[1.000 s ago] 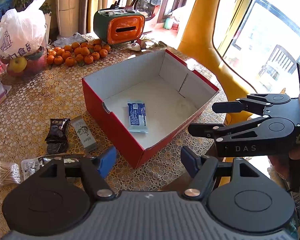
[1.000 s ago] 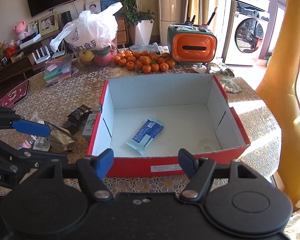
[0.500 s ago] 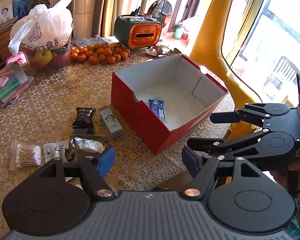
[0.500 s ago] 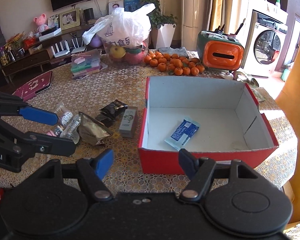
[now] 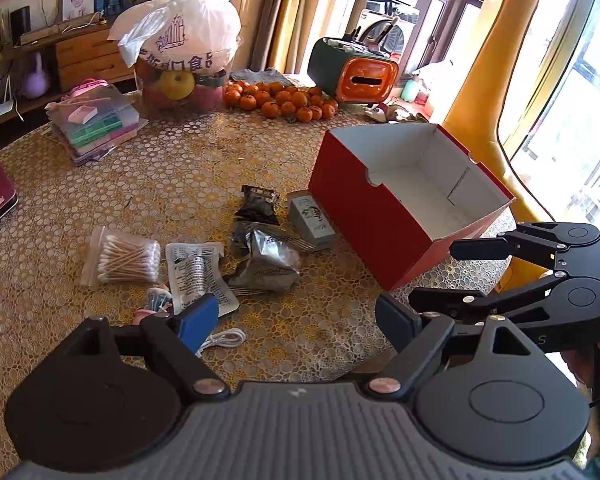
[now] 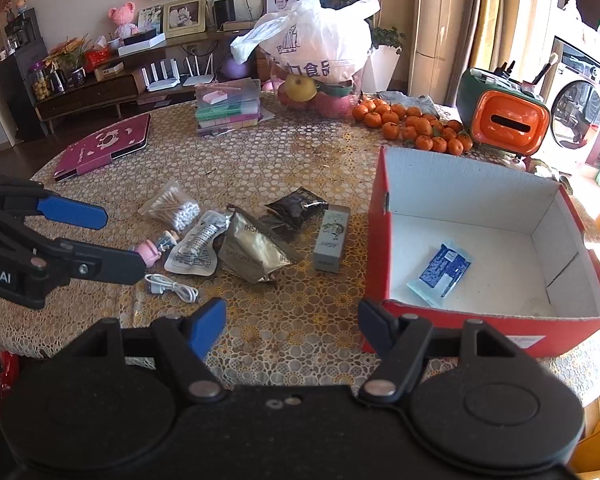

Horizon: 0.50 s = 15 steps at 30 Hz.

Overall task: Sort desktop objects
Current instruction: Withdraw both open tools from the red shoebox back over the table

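Both spread, empty hand-held grippers [image 5: 296, 316] [image 6: 292, 320] now farther left of red box [image 6: 380, 248], above lace-clothed table [image 6: 260, 160].

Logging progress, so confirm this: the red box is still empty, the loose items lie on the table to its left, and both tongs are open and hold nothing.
One thing is wrong: the red box is not empty. The right wrist view shows a blue packet lying on its floor. The rest stands: the loose items lie left of it, and the left tongs and right tongs are open, holding nothing.

Packet [image 6: 440, 274] in box [image 6: 476, 184]
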Motion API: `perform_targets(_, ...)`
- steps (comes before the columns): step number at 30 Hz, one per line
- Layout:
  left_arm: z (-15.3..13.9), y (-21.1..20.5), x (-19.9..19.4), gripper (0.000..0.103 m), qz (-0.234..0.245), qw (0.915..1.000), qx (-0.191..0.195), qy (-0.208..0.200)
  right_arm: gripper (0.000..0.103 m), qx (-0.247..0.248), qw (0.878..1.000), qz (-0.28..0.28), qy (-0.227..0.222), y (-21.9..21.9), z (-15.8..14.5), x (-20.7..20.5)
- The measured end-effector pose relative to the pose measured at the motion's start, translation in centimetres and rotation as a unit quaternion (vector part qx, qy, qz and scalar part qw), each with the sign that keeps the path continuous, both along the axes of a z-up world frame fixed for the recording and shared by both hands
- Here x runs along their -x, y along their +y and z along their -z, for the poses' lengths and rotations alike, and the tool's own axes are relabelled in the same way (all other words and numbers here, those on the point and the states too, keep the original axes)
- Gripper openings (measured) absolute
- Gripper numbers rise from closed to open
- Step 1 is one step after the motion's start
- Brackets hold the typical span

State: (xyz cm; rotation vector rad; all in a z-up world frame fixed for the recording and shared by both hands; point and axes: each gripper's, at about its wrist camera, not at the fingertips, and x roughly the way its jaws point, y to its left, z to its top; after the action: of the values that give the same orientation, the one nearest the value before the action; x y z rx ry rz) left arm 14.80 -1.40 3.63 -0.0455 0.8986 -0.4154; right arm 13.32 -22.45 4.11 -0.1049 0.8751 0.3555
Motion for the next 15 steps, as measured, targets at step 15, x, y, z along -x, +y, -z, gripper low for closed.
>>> perform_targets(15,3.1,5.7,-0.7,0.098,-0.044,0.9988,0.006,0.019,0.073,0.010,0.999,-0.034,0.017,4.7,1.4,-1.3)
